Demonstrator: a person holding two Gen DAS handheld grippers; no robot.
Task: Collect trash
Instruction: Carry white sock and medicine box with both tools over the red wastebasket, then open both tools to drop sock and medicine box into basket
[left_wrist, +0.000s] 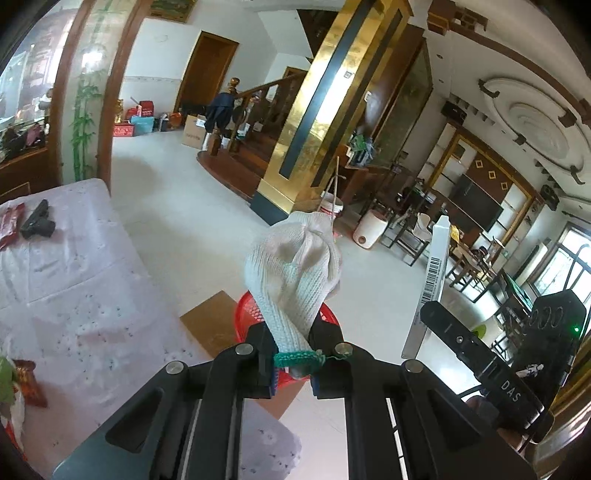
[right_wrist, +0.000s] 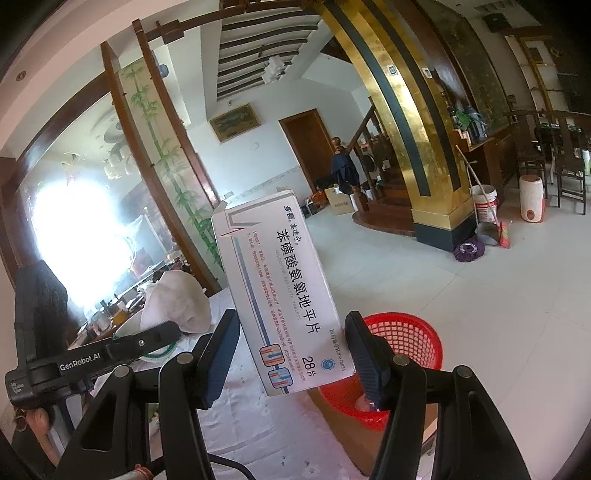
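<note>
Pale floral tablecloth (left_wrist: 92, 295) beside white tiled floor (left_wrist: 177, 206) (gold pillar (left_wrist: 317, 110) behind).

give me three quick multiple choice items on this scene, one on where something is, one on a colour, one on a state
1. Where is the basket?
A. on the floor beside the table
B. on the stairs
C. on top of the table

2. What colour is the cuff of the glove?
A. yellow
B. green
C. black

3. What is the right gripper doing?
A. hanging open and empty
B. holding a medicine box
C. holding a bottle

Answers:
1 A, it stands on the floor at the edge of the table.
2 B, green trim shows at the left gripper.
3 B, the medicine box sits clamped between its fingers.
</note>
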